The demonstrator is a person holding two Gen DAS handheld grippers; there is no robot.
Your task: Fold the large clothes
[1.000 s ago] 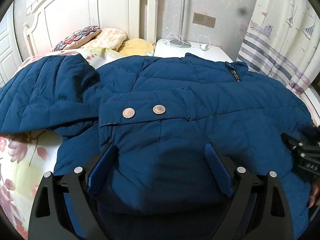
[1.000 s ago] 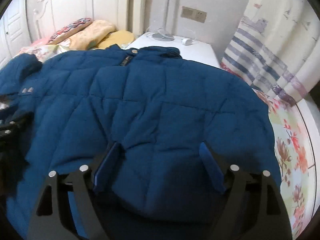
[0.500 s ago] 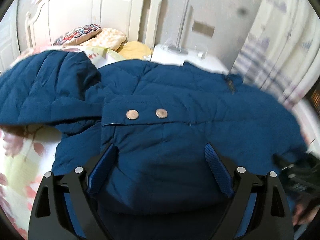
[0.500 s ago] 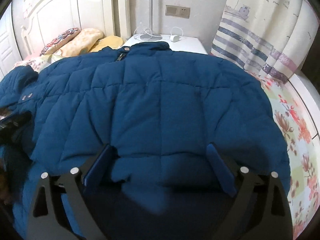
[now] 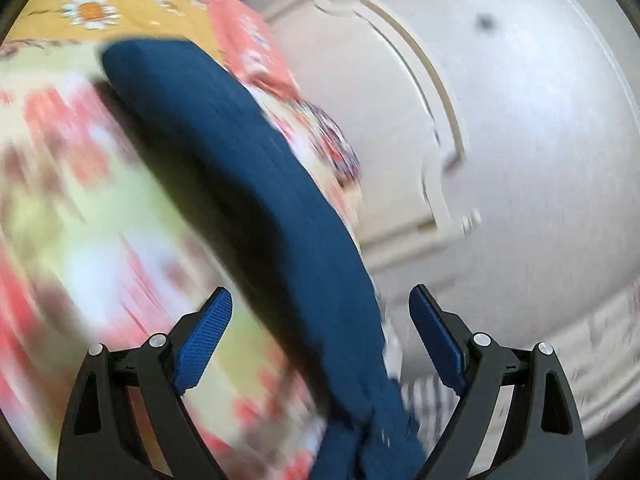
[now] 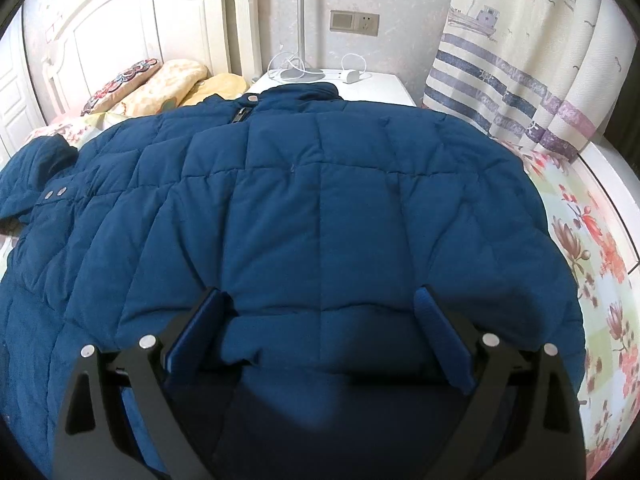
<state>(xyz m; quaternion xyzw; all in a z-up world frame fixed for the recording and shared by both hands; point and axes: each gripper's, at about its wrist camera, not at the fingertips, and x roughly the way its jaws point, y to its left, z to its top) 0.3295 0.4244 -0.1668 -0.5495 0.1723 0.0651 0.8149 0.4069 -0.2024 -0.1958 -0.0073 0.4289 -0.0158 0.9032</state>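
A large navy quilted jacket (image 6: 320, 200) lies spread on the bed, collar (image 6: 304, 92) at the far end. Its left sleeve cuff (image 6: 56, 194) with two snaps lies at the left. My right gripper (image 6: 319, 292) stands open low over the near hem, with padded fabric bulging between its fingers but not pinched. The left wrist view is blurred and rolled. There a navy sleeve (image 5: 240, 140) runs from upper left down between the fingers of my left gripper (image 5: 320, 292), which is open, its pads clear of the cloth.
A floral bedspread (image 6: 592, 280) shows at the right edge and also under the sleeve (image 5: 80, 200). Pillows (image 6: 160, 84), a white headboard (image 6: 140, 20), a white nightstand (image 6: 380, 84) with cables and a striped curtain (image 6: 520, 60) stand beyond. A white panelled door (image 5: 480, 120) fills the left view's right.
The left view has swung fast and rolled, from the jacket's snap flap to a sleeve against bedspread and white door. The right gripper's jaws have widened a little; it stays over the hem.
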